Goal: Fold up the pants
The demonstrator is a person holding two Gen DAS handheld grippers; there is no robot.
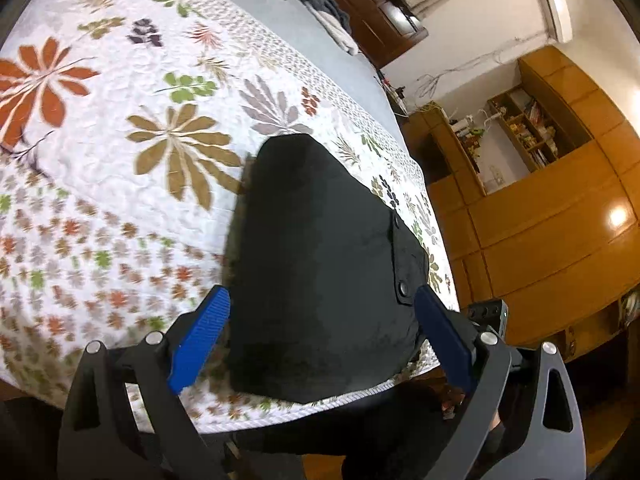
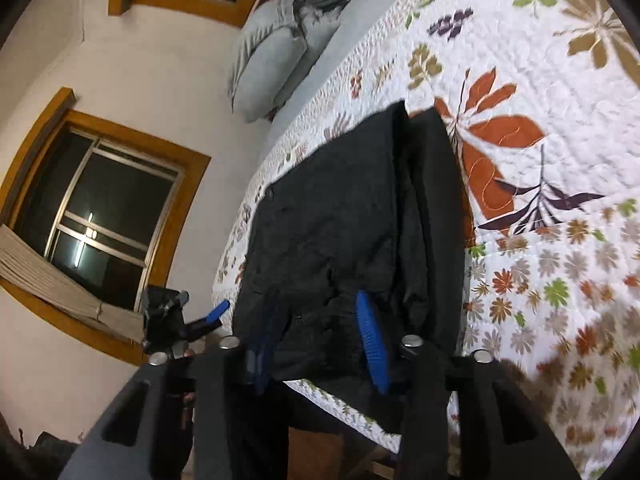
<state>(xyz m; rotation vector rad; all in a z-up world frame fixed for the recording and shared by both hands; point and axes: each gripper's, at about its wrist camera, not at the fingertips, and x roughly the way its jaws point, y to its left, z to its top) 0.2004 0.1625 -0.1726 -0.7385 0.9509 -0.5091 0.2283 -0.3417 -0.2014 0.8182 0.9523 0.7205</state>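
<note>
Bedroom setting: a bed carries a white quilt (image 1: pixel 120 128) printed with leaves and flowers, with grey pillows (image 2: pixel 276 56) at its far end, wooden cabinets (image 1: pixel 560 216) along 1 wall and a wood-framed window (image 2: pixel 104 208) on another.

Black pants (image 1: pixel 320 264) lie on the quilt at the near edge of the bed, apparently already doubled lengthwise, since the right wrist view shows 2 dark layers side by side running away up the bed. A snap and a flap show along 1 edge in the left wrist view, which suggests the waist end lies nearest the person.

Left gripper (image 1: pixel 320 320): blue pads spread wide, standing either side of the near end of the fabric, nothing pinched between them.

Right gripper (image 2: pixel 316 336): pads part open, straddling bunched cloth at the near end. Whether the pads press on the cloth cannot be told; the picture is blurred there.

Assessment: both tools sit at the same end, likely to take that end and carry it toward the far end for the next fold.
</note>
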